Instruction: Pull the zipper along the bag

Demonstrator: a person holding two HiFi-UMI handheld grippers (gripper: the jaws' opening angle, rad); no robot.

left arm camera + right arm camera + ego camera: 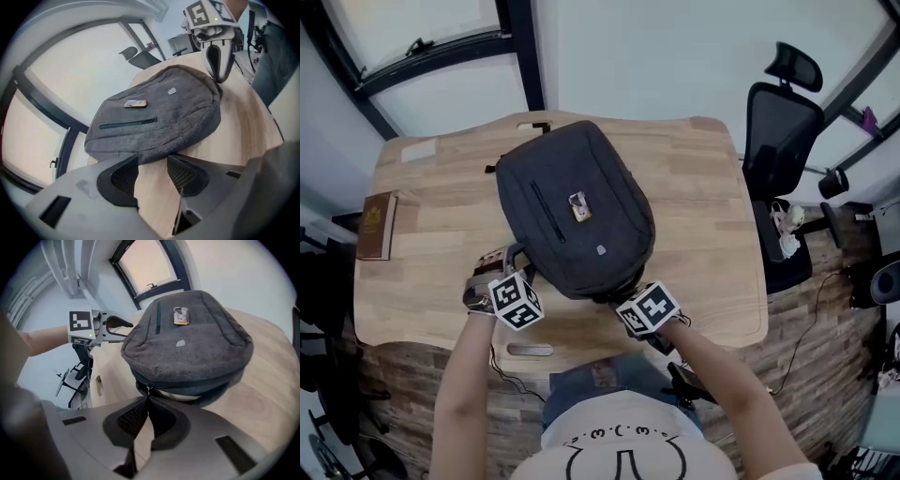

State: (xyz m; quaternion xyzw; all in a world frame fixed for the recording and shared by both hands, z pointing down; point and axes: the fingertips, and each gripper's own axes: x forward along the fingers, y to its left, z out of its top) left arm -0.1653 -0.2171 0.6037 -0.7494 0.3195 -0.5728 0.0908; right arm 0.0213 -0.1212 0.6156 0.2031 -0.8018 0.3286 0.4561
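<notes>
A dark grey backpack (577,211) lies flat on the wooden table (703,216), with a small yellow label (579,206) on its front. My right gripper (623,302) is at the bag's near edge, shut on the zipper pull (149,391). Beside the pull the zipper gapes, and a strip of pale lining (176,396) shows through it. At the bag's near left corner, by its carry handle, my left gripper (508,262) stands open. Between its pads (187,176) I see only bare table, and the bag's edge (150,157) lies just beyond the tips.
A brown booklet (377,225) lies at the table's left edge. A black office chair (778,141) stands off the right side. A cable slot (530,350) is cut into the table's near edge. Cables run over the floor below.
</notes>
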